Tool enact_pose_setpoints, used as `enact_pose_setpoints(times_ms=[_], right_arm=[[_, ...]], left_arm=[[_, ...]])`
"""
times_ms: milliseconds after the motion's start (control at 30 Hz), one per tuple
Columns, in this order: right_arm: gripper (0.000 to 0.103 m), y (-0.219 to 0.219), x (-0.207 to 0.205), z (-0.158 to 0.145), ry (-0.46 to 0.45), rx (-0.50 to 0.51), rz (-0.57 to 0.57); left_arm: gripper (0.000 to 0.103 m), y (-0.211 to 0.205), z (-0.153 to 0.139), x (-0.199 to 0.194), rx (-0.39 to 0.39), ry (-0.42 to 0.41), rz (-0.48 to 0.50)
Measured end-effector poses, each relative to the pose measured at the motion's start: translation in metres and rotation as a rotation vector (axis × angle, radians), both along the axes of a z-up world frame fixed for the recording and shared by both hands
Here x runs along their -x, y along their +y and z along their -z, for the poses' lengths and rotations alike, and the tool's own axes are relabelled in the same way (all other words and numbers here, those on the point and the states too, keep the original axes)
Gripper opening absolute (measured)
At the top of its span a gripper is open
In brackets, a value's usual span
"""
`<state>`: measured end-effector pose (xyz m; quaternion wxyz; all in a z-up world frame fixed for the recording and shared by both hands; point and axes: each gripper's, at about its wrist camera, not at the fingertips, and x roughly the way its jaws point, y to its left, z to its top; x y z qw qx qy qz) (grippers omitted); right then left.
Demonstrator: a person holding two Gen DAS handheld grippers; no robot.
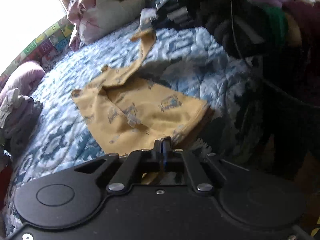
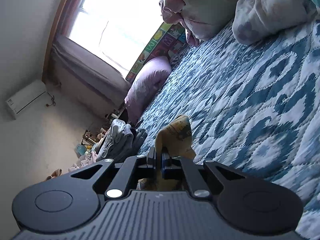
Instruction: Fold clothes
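A yellow garment [image 1: 140,104] with blue prints lies partly folded on the blue and white quilt [image 1: 66,140]. My left gripper [image 1: 163,141] sits at the garment's near hem, fingers pressed together with the hem pinched between them. From the garment's far corner a strip of cloth rises to my right gripper [image 1: 147,20], which looks blurred in the left wrist view. In the right wrist view the right gripper [image 2: 159,153] is shut on a bunch of the yellow garment [image 2: 177,134] that sticks up past the fingers, low over the quilt [image 2: 250,100].
A person in dark clothes [image 1: 280,92] stands at the right edge of the bed. A pile of clothes [image 1: 18,110] [image 2: 122,140] lies at the left. Pillows [image 1: 108,10] [image 2: 148,84] and an alphabet mat [image 1: 50,44] line the window side.
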<state>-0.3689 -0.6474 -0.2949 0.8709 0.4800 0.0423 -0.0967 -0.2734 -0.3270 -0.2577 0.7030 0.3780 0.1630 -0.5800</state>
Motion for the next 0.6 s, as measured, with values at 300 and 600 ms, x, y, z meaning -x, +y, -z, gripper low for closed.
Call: enact_pose_setpoints(times_ms=[300, 600], right_arm=[[0.007, -0.002, 0.005, -0.003, -0.029, -0.008, 0.036], [0.007, 0.0, 0.002, -0.009, -0.021, 0.011, 0.005]], left_arm=[[0.003, 0.005, 0.002, 0.002, -0.063, 0.046, -0.002], [0.013, -0.011, -0.003, -0.053, 0.049, 0.216, -0.264]])
